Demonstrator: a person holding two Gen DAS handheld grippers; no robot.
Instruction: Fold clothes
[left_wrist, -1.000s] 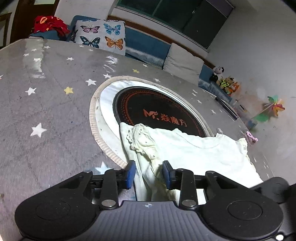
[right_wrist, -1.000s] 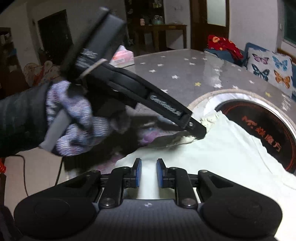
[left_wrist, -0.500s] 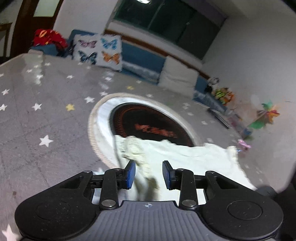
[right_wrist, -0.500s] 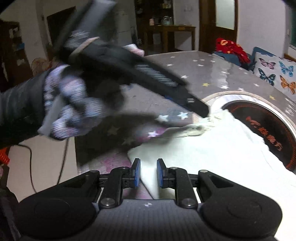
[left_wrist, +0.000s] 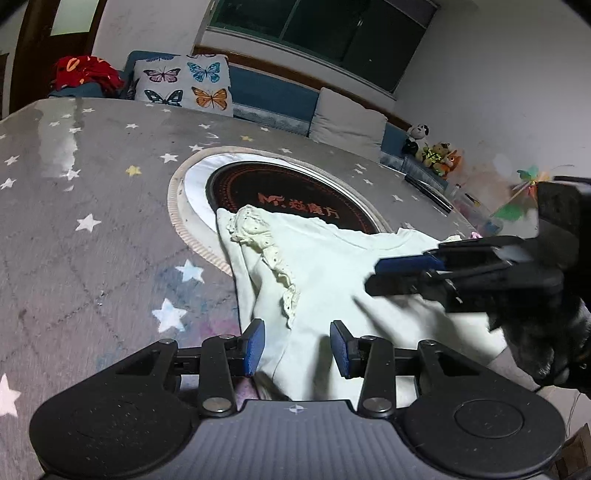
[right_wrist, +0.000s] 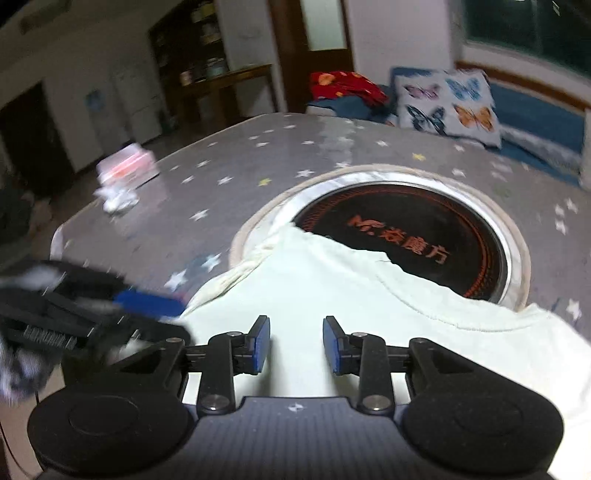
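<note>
Left wrist view: the left gripper (left_wrist: 296, 347) has just been opening; its blue pads stand apart over a fold of the pale cream frilled-sleeve shirt (left_wrist: 332, 266), not pressing it. The shirt lies on the grey star-patterned tablecloth (left_wrist: 92, 206), partly over the round black inset hotplate (left_wrist: 280, 188).

Right wrist view: the right gripper (right_wrist: 295, 345), also just opening, hangs part-open above the shirt (right_wrist: 332, 295), holding nothing.

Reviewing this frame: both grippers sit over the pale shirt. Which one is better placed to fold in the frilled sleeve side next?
Probably the left. The left gripper has opened over the shirt, straddling the edge below the frilled sleeve. The right gripper, also just opened, sits over plain fabric mid-shirt, away from that sleeve.
</note>
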